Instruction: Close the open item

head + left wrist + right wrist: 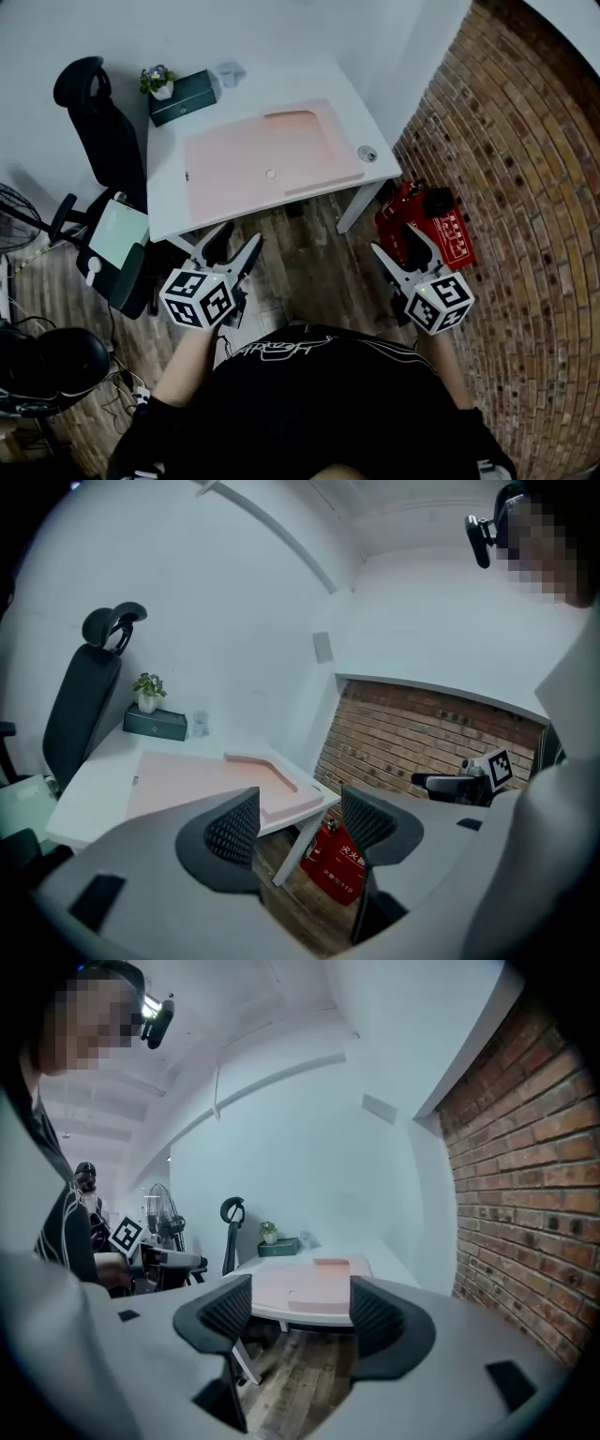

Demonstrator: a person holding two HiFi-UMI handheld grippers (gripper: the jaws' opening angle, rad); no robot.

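A white desk [169,202] carries a pink mat [262,159], a dark green box [183,98], a small potted plant [157,82], a clear cup [230,73] and a small round thing [367,154] at its right corner. I cannot tell which item is open. My left gripper [232,246] and right gripper [403,248] hang over the wooden floor, short of the desk's near edge. Both are open with nothing between their jaws. The left gripper view shows its jaws [300,827] apart before the mat [206,780]. The right gripper's jaws [300,1312] are apart too.
A black office chair [103,131] stands left of the desk, with a light green pad [117,234] on a seat. A red fire extinguisher box [431,230] sits by the brick wall [525,141] at right. A fan [14,216] and dark gear are at far left.
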